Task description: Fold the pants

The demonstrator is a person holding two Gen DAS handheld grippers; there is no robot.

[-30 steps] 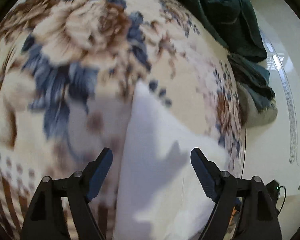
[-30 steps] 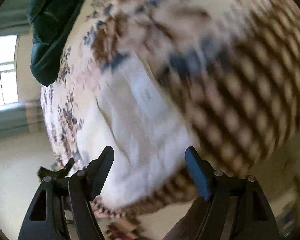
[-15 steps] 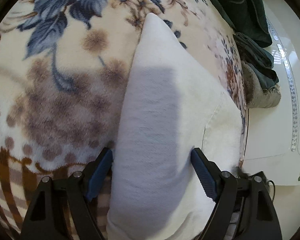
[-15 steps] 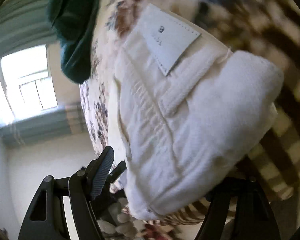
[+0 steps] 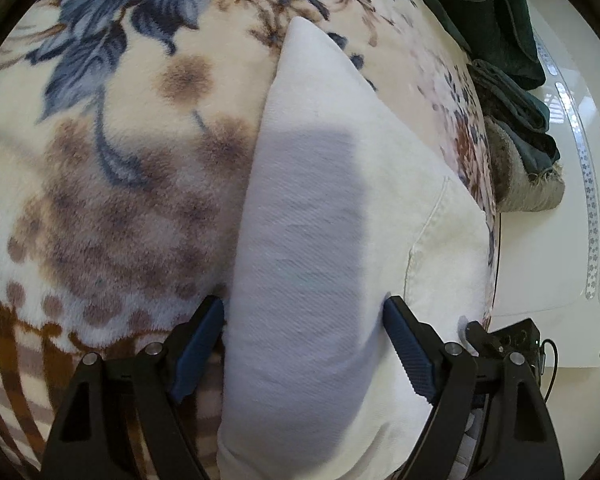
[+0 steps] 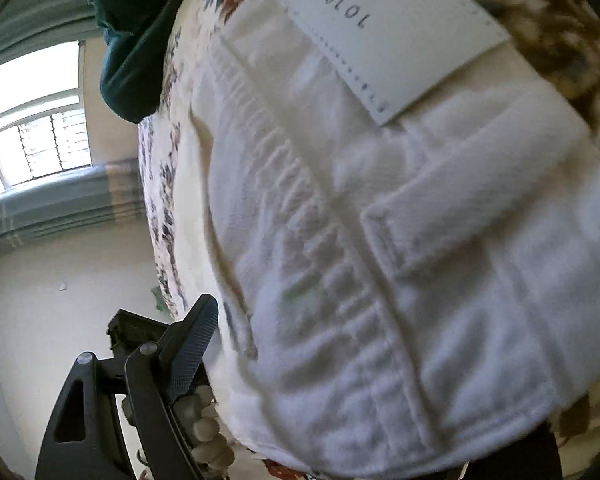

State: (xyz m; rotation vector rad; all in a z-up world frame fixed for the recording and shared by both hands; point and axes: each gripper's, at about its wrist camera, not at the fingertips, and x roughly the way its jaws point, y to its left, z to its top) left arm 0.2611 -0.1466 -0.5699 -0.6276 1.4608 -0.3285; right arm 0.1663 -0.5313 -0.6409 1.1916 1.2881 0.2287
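I see the white pants [image 5: 340, 240] lying on the blanket [image 5: 120, 160]. My left gripper [image 5: 304, 320] is wide open astride them; the right gripper [image 6: 340, 340], half hidden, I cannot tell.

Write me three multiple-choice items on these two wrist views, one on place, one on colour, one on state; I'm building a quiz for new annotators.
1. Where do the white pants lie?
A. on a floral blanket
B. on a bare wooden table
C. in a basket

2. What colour is the bundled fabric beyond the pants?
A. red
B. dark green
C. yellow

3. How does the left gripper stand?
A. shut on the pants
B. open, fingers either side of the folded pants
C. out of view

Key: 1 A, the floral blanket spreads under the pants. 2 B, the dark green fabric is piled behind them. 3 B, both blue pads stand apart with the cloth between them.
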